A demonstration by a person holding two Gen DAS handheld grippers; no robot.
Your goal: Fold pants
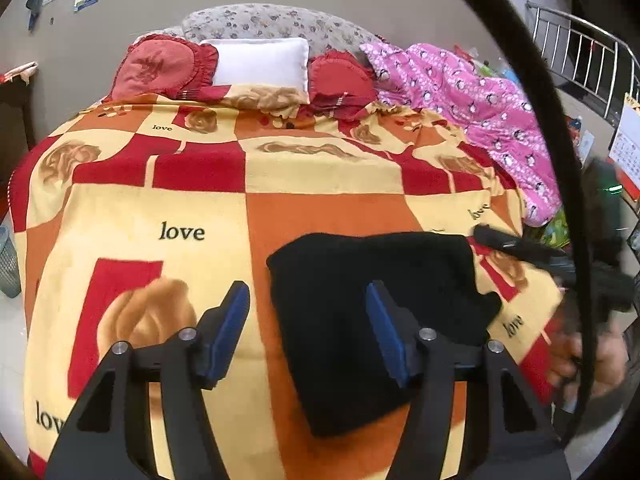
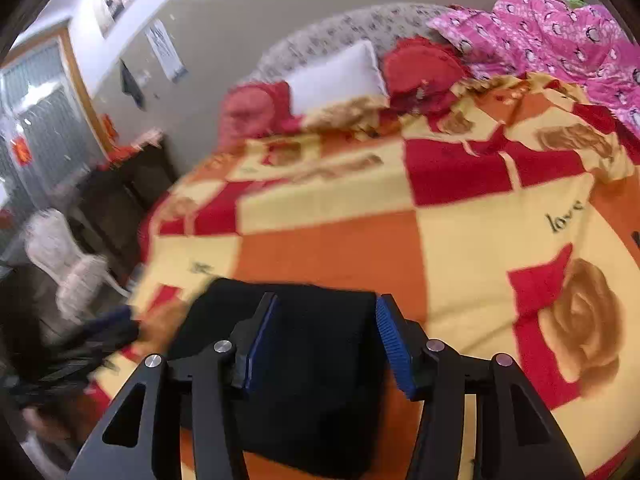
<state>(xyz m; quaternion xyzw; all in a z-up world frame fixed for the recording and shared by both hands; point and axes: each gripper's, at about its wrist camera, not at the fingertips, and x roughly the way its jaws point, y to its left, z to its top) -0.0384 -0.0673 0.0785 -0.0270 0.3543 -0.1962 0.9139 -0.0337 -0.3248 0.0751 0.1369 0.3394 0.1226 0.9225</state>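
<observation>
The black pants (image 1: 376, 312) lie folded into a compact rectangle on the patterned bed blanket (image 1: 160, 208). My left gripper (image 1: 306, 312) is open and empty, hovering above the pants' left edge. The right gripper shows in the left wrist view (image 1: 520, 250) at the pants' far right corner, blurred. In the right wrist view the pants (image 2: 312, 380) lie just under my right gripper (image 2: 326, 324), which is open and empty, its blue pads (image 2: 394, 344) spread over the fold.
Red cushions (image 1: 160, 66) and a white pillow (image 1: 260, 62) sit at the bed's head. A pink quilt (image 1: 472, 100) is heaped at the right. A dark cabinet (image 2: 132, 188) and a white chair (image 2: 64, 264) stand left of the bed.
</observation>
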